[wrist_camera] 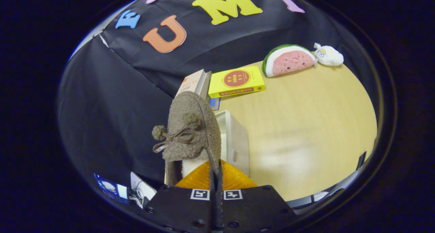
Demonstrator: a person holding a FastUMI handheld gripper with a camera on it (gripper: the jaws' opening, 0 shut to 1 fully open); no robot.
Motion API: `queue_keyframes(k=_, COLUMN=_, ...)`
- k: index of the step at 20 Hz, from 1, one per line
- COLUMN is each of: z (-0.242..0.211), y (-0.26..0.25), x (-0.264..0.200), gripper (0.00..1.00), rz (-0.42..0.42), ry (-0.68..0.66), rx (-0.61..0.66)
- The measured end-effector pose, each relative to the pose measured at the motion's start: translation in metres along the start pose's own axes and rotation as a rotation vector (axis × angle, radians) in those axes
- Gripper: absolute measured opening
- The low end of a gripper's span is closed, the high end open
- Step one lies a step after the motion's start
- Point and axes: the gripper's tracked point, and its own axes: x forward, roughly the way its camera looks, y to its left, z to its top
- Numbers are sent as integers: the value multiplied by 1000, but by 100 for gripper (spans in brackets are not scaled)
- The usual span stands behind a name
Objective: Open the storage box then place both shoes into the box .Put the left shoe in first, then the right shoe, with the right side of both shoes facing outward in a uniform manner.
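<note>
My claw [216, 177] is pinched on the slipper [192, 131], which rises straight ahead and blocks that way. Just right of it stands the white box [238, 141]. Beyond lie two books [236, 81], one yellow, and farther off a watermelon toy [289, 60] touching a small white toy [329, 55]. The table [306, 124] to my right lies open and wide.

Gripper [216, 178]: fingers pinched on the slipper's edge.
Slipper [192, 124]: fuzzy, bow-tied, lifted beside white box [238, 141].
</note>
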Motion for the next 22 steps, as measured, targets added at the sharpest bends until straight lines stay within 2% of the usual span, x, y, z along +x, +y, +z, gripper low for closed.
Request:
queue_keyframes(k=4, z=-22, y=18, x=40, gripper=1, rz=-71, ry=-3, rx=-8)
queue_keyframes(k=9, z=-27, y=3, x=73, gripper=1, rz=-241, ry=-130, rx=-62)
queue_keyframes(k=13, z=-22, y=-5, x=75, gripper=3, rz=-318, ry=-249, rx=-112)
queue_keyframes(k=17, z=-23, y=-7, x=73, gripper=6, rz=-292, ry=-305, rx=-122)
queue_keyframes(k=18, z=-23, y=-5, x=74, gripper=12, rz=-280, ry=-307, rx=-125)
queue_keyframes(k=19, z=-21, y=-8, x=71, gripper=13, rz=-284, ry=-319, rx=-131)
queue_keyframes(k=22, z=-10, y=-9, x=53, gripper=11, rz=-296, ry=-402, rx=-155)
